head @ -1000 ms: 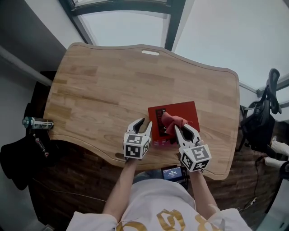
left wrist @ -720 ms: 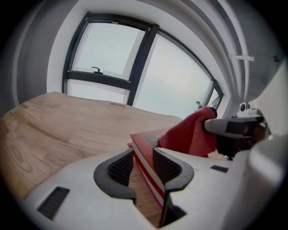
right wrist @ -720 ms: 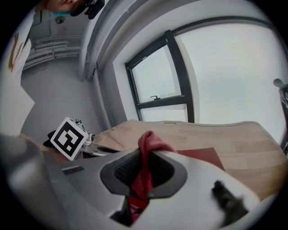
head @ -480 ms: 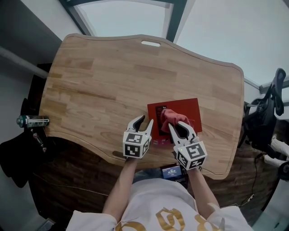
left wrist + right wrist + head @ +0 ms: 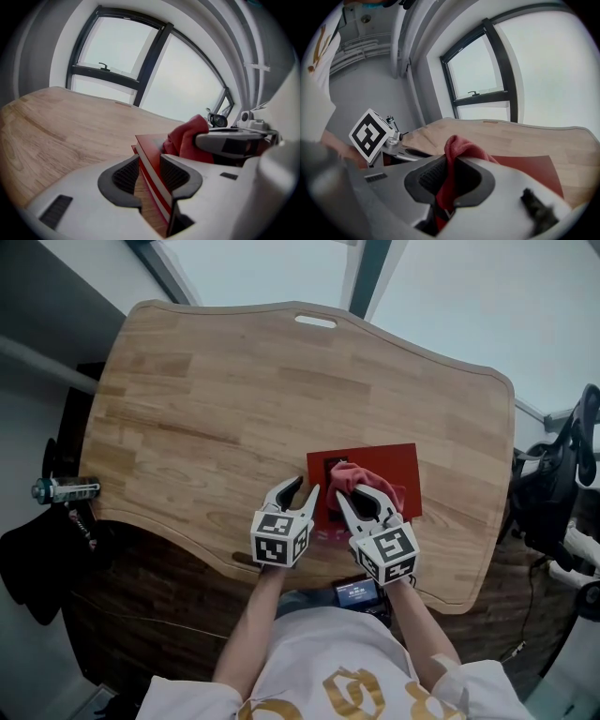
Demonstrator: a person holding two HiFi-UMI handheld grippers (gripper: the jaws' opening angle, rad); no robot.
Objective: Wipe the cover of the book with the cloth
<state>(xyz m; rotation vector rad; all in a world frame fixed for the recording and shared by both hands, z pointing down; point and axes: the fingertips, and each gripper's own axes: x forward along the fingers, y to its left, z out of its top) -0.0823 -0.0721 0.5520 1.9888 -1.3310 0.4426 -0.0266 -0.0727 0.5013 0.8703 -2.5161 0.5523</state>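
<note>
The red book (image 5: 392,472) lies flat by the wooden surface's (image 5: 225,409) near edge, right of middle, its long axis along that edge. The right gripper's (image 5: 364,497) fingers clamp the red cloth (image 5: 352,474) on its cover. The left gripper's (image 5: 297,491) fingers, which have just been opening, stand wide astride the book's left edge. A window (image 5: 117,51) lies beyond the far edge.

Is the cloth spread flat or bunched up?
Bunched: the cloth stands in a crumpled lump between the right gripper's shut jaws, on the book.
</note>
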